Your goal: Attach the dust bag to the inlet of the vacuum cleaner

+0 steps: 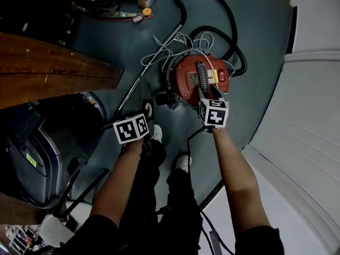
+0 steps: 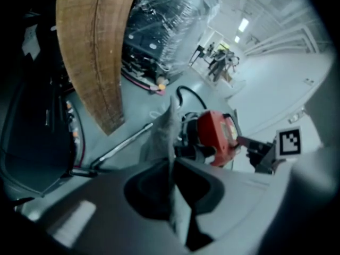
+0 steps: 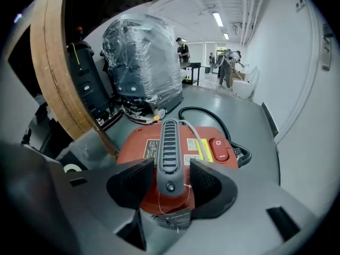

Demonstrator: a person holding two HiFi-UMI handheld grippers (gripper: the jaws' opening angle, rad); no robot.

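Down on the wide grey floor (image 1: 255, 52) we go, with one long wooden tabletop (image 1: 48, 68) jutting in from the left. Just right of it sits the single red vacuum cleaner (image 1: 194, 78), the big container here, and no view shows its inside. One black hose (image 1: 212, 4) loops off its far side. One metal wand (image 1: 138, 84) lies slanting at its left, and a tangle of white cable (image 1: 175, 49) is spread over the floor at its far-left corner. Two grippers are in play. The right gripper (image 3: 169, 170) is down over the cleaner's top. Its jaws stand wide apart, straddling the one black ribbed handle (image 3: 168, 142), with a sliver of gap on each side, so nothing is gripped. The left gripper (image 2: 172, 166) has its jaws clamped on the dust bag (image 2: 164, 132), a thin pale crumpled sheet rising from between them. The bag is held up off the floor on the near-left side of the cleaner, apart from it, and what it contains cannot be told. Two white shoes (image 1: 157, 133) stand on the floor at the near side of the cleaner. Smallest of all is one red switch (image 3: 219, 147) beside a yellow label (image 3: 204, 150) on the cleaner's top, right of the handle.
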